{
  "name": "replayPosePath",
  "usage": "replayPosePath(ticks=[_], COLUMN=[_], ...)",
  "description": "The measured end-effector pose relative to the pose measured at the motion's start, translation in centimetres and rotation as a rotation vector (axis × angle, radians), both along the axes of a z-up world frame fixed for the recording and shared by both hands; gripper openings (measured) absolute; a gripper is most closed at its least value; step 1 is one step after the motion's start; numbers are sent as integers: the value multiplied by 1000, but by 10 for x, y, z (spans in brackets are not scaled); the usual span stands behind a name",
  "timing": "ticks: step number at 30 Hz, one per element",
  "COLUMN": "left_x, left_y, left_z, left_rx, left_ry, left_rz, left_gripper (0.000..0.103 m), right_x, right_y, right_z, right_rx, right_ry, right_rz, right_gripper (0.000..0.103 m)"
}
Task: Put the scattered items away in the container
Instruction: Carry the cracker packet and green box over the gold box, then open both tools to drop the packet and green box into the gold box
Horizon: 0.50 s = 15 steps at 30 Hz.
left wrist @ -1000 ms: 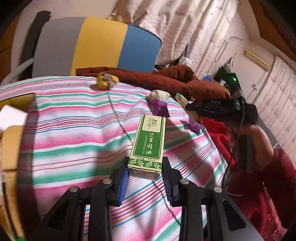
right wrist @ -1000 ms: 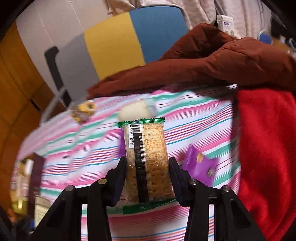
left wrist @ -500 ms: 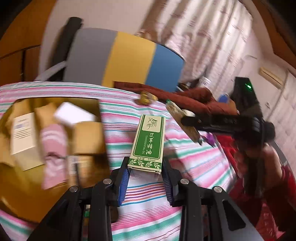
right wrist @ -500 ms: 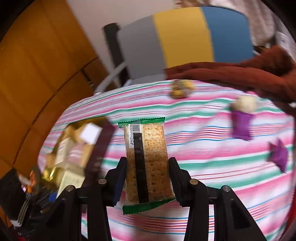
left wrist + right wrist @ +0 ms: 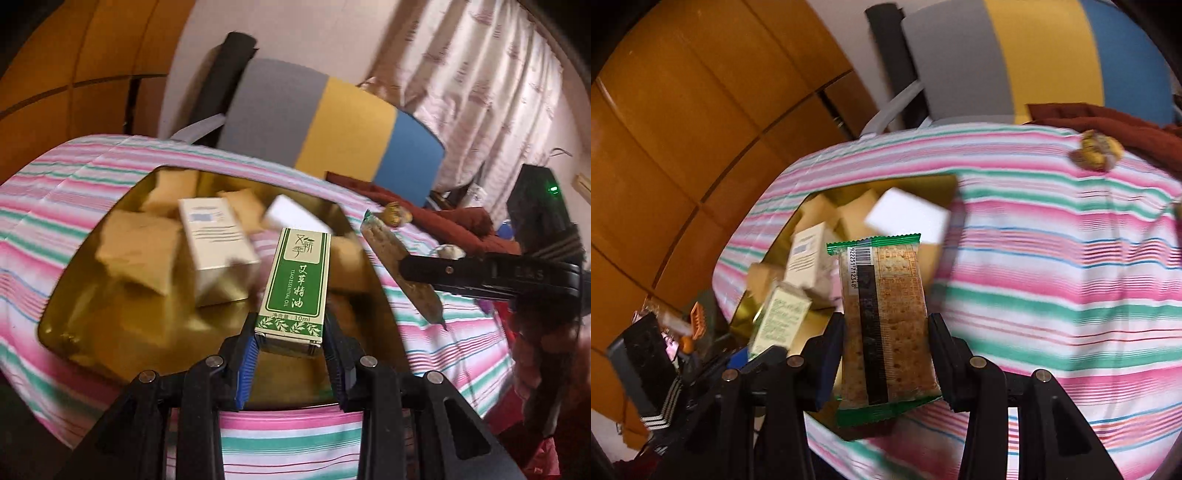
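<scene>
Left gripper (image 5: 290, 349) clamping oil box (image 5: 295, 284), right gripper (image 5: 886, 358) clamping cracker pack (image 5: 886, 325), seemingly over gold container (image 5: 110, 332).

A bed (image 5: 92, 192) covered in pink, green and white stripes is seen. A gold container (image 5: 122, 325) is set on it at the near left; a yellow-wrapped sweet (image 5: 1095, 149) and a brown garment (image 5: 454, 221) are laid at the far right.
</scene>
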<state>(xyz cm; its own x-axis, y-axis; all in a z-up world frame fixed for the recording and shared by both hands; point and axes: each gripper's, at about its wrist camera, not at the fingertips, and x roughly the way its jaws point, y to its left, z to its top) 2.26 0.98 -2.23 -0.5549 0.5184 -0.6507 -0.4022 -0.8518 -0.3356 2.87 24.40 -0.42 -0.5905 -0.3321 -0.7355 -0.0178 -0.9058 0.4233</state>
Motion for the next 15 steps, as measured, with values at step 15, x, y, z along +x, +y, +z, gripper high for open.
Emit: replayPosePath(ticks=[15], left_x=[-16], left_y=[-16], left_z=[-17], left_rx=[-128], left_ry=[-62], left_rz=[38], left_gripper=[34], right_x=[-34], right_y=[-72], right_z=[-27], right_rx=[25], right_ry=[-88], right_rz=[56], right_gripper=[48])
